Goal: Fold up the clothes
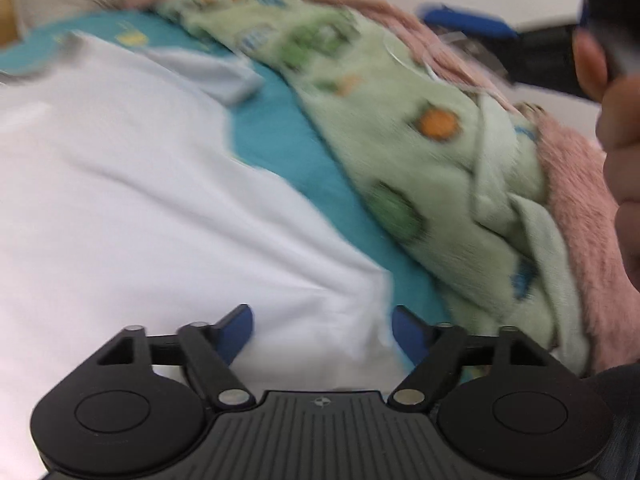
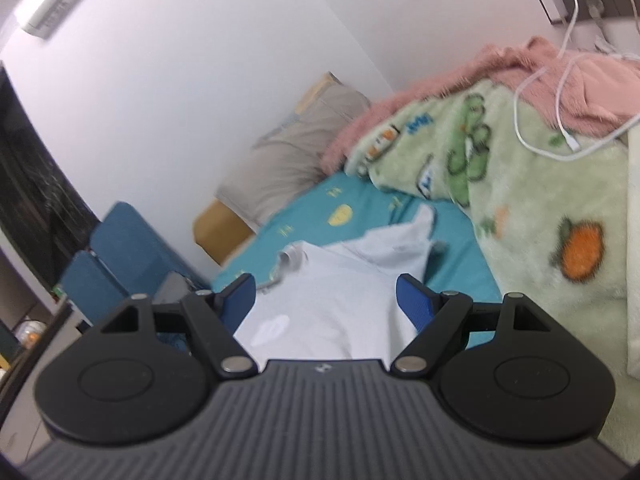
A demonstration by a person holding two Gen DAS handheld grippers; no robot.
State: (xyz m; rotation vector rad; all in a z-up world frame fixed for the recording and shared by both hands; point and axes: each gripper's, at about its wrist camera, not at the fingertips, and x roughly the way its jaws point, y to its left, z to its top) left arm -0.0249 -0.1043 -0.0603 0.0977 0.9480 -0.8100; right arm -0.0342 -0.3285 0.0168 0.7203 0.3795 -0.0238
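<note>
A white garment (image 1: 140, 184) lies spread on the teal bed sheet (image 1: 288, 140) and fills most of the blurred left wrist view. My left gripper (image 1: 322, 334) hovers open just above its near edge, blue pads wide apart with cloth showing between them. In the right wrist view the same white garment (image 2: 340, 280) lies on the teal sheet (image 2: 320, 208), its collar to the left and a sleeve pointing up. My right gripper (image 2: 326, 300) is open above it, holding nothing.
A green patterned fleece blanket (image 2: 520, 184) and a pink fluffy blanket (image 2: 560, 80) are heaped on the right of the bed, with a white charging cable (image 2: 540, 136) on top. A grey pillow (image 2: 296, 152), a blue chair (image 2: 120, 248) and a person's hand (image 1: 620, 152) are nearby.
</note>
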